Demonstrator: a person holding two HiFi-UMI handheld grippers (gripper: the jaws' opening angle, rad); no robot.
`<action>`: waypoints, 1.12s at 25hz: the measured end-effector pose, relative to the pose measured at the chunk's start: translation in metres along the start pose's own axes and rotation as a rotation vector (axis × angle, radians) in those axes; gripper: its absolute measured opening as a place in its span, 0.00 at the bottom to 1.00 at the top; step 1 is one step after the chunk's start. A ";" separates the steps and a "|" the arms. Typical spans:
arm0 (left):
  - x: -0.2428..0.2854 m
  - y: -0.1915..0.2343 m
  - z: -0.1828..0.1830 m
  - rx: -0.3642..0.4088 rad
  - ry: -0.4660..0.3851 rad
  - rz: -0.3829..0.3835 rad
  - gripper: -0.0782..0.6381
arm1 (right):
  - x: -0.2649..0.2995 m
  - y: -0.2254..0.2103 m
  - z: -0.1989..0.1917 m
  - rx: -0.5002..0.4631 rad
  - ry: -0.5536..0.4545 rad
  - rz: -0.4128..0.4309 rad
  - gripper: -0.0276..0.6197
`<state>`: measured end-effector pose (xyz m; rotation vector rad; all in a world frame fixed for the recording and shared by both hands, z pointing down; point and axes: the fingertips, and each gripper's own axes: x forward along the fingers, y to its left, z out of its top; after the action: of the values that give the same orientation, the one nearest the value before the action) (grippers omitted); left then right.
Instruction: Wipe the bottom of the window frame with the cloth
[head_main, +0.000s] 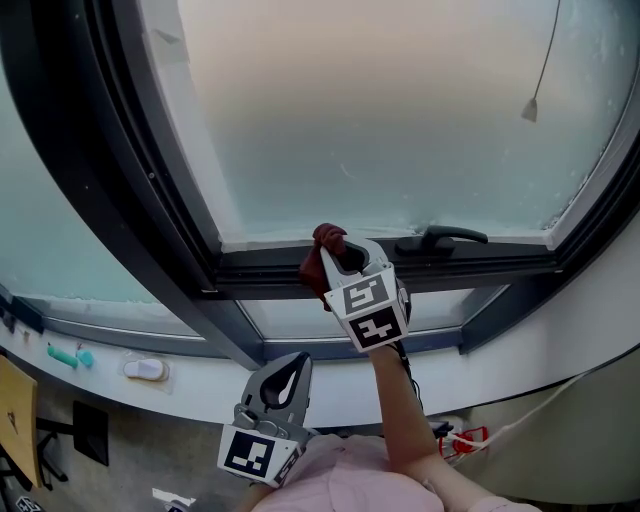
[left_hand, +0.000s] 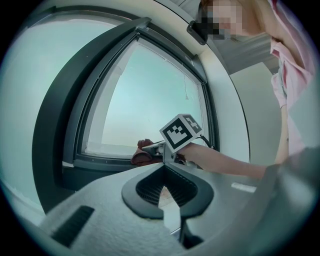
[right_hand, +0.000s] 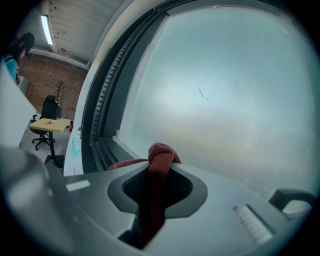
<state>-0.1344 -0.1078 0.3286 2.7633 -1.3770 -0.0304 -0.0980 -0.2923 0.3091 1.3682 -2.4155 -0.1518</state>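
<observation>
A dark red cloth (head_main: 322, 252) is bunched against the bottom rail of the dark window frame (head_main: 260, 268), just under the frosted pane. My right gripper (head_main: 335, 255) is shut on the cloth (right_hand: 159, 159), which rises between the jaws and hangs down through them. In the left gripper view the cloth (left_hand: 142, 154) lies on the frame's lower ledge (left_hand: 100, 161) beside the right gripper's marker cube (left_hand: 181, 131). My left gripper (head_main: 290, 368) hangs low, well below the frame, jaws together with nothing held.
A black window handle (head_main: 440, 238) sits on the bottom rail right of the cloth. A pull cord (head_main: 532, 105) hangs at the pane's upper right. Below runs a white sill (head_main: 150, 372) with small teal and white items. A desk and chair (right_hand: 47, 125) stand far left.
</observation>
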 end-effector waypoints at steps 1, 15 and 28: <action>0.001 -0.001 0.000 -0.001 -0.002 0.001 0.11 | -0.001 -0.002 -0.001 -0.001 -0.001 0.000 0.15; 0.021 -0.023 -0.005 -0.003 -0.013 0.011 0.11 | -0.011 -0.012 -0.005 -0.028 -0.027 0.025 0.15; 0.010 -0.026 -0.010 -0.024 -0.009 0.040 0.11 | -0.011 -0.010 -0.006 -0.039 -0.024 0.027 0.14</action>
<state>-0.1071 -0.0993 0.3371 2.7188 -1.4239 -0.0573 -0.0827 -0.2876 0.3094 1.3232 -2.4373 -0.2082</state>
